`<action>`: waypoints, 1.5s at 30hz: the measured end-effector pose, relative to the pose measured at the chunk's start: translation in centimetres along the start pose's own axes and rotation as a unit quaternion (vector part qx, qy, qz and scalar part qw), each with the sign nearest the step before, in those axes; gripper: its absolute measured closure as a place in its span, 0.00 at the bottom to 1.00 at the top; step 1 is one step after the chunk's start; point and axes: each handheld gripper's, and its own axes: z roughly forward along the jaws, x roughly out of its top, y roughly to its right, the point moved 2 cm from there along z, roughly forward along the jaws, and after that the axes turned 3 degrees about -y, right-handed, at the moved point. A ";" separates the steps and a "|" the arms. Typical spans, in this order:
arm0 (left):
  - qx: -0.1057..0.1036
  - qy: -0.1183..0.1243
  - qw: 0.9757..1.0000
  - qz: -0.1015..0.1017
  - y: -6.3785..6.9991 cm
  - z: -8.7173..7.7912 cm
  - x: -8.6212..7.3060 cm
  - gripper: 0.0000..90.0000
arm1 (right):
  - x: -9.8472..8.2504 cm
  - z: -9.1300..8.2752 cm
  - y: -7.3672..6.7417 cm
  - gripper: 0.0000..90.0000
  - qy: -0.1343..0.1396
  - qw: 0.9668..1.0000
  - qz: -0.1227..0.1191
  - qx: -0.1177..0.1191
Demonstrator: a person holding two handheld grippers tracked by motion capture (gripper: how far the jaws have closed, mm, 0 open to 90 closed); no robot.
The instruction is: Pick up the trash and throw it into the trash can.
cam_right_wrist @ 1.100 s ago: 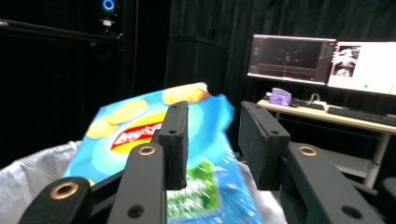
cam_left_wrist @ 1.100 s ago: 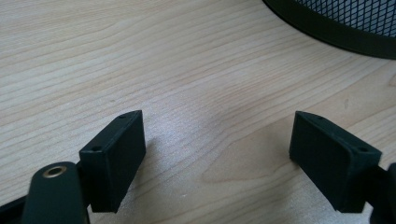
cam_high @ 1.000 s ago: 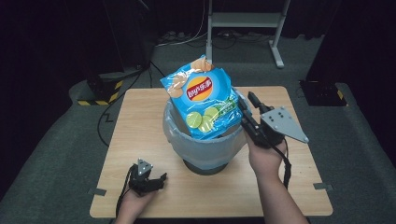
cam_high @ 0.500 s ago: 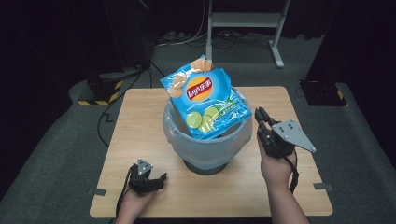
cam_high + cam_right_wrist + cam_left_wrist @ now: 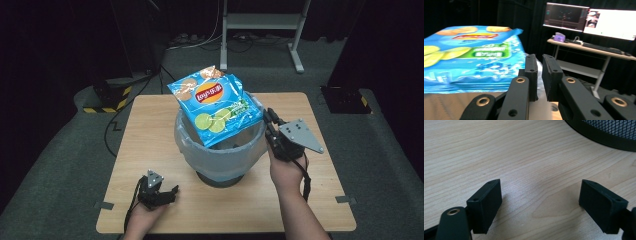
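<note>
I'm looking down on a wooden table (image 5: 150,130) w/ a waste bin (image 5: 220,162) standing near its middle, lined w/ a pale plastic liner (image 5: 187,140) folded over the rim. A blue chip bag (image 5: 215,107) is lying tilted across the top of the bin, resting on the rim, its far end sticking up and out past the far-left edge; it's not down inside. In the right gripper view the chip bag (image 5: 471,55) is sitting just left of the jaws, apart from them.

I'm holding the right gripper (image 5: 272,125) just beside the bin's right rim, the grey three-cornered plate (image 5: 300,136) on top of it, my right hand (image 5: 285,167) behind it. Right gripper (image 5: 539,72) jaws are nearly together w/ just a thin gap, nothing between them, so clenched on air. Behind them a desk (image 5: 594,50) w/ two monitors (image 5: 589,21) is showing in a dark room.

I'm resting the left gripper (image 5: 167,192) low at the table's near-left, well apart from the bag, my left hand (image 5: 145,212) under it. Left gripper (image 5: 540,197) jaws are spread wide, released, w/ bare wood between them. The bin's black base (image 5: 599,137) and mesh wall are showing at the upper right of that view.
</note>
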 end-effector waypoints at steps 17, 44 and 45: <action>0.000 0.001 1.000 0.000 0.0 0.0 0.0 0.21 | -0.6 2.2 0.3 0.92 -0.031 0.999 -0.005 0.014; 0.000 0.002 1.000 0.001 0.0 -0.1 0.0 0.23 | -0.6 -0.8 1.5 0.70 -0.006 1.000 0.001 0.008; 0.000 0.002 1.000 0.001 0.0 -0.1 0.0 0.23 | -0.8 -0.9 1.9 0.69 -0.010 1.000 0.002 0.005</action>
